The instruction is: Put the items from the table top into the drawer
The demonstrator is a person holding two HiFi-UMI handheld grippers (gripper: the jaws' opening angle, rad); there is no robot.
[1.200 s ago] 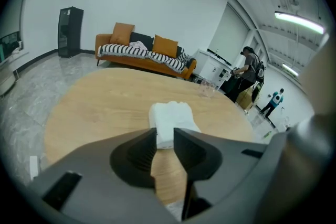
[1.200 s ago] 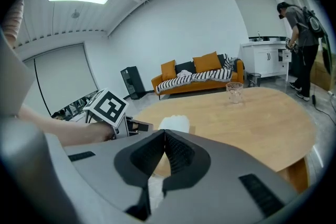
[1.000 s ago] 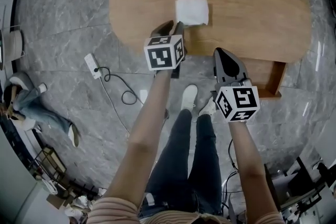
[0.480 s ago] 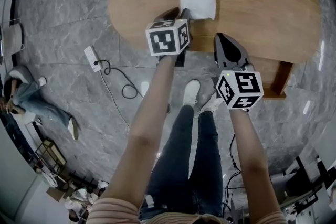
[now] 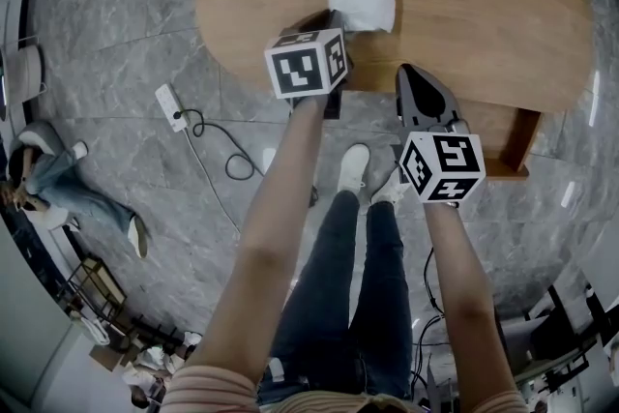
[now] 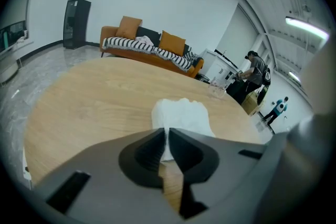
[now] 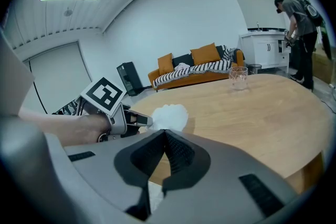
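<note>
A white folded cloth lies on the oval wooden table near its front edge. My left gripper is shut, its tips right at the cloth's near left edge; in the left gripper view the cloth shows just beyond the closed jaws. In the right gripper view the left gripper's fingertips touch the cloth. My right gripper is shut and holds nothing, hanging at the table's front edge right of the cloth. A wooden drawer sticks out under the table's right side.
A clear glass stands far across the table. A power strip with cable lies on the grey floor at left, where a person sits. My legs and shoes are below. An orange sofa is behind the table.
My left gripper has moved forward over the table edge until its tips reach the cloth. The right gripper has barely moved.
</note>
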